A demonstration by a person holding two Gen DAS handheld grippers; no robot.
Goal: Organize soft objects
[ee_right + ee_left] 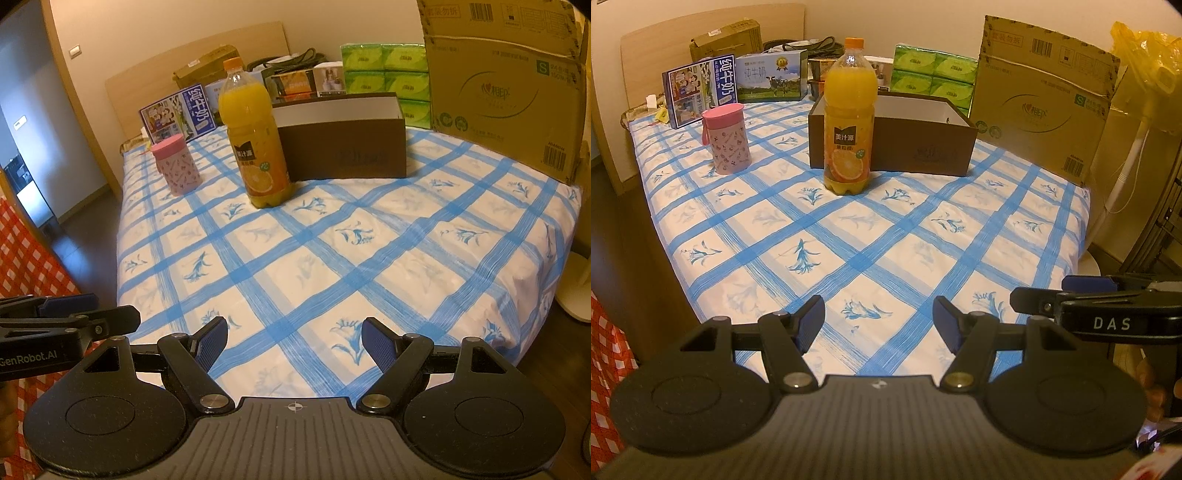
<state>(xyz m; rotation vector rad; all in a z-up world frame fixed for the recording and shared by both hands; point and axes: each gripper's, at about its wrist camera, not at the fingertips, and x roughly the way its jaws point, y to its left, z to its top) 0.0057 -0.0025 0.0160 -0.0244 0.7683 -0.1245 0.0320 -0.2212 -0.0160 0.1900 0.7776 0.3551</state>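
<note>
Both tools idle over near edge of bed, side by side, angled down at the sheet. Left gripper: jaws apart, nothing between pads, only checked fabric below. Right gripper: same, spread wide, empty. Looked like a start pose: held back and high enough to see the whole layout before committing.

Task items stood at far half of bed. Orange juice bottle upright, just in front of the brown open box, touching or nearly so; could not tell which. Pink lidded cup upright, left of the bottle, apart from it. Box sat open-top, inside looked empty from here, probably the intended bin, hence parked centre-back within reach of both sides.

Which items count as "soft": unclear. Bottle would give a little under squeeze; cup looked rigid. Green tissue packs stacked behind the box were the obviously soft ones, but sat among wall clutter: milk cartons, big cardboard carton.

Judgement: nothing sorted yet. Next reach was long and forward; tall bottle on a soft mattress was likely to tip if nudged.
</note>
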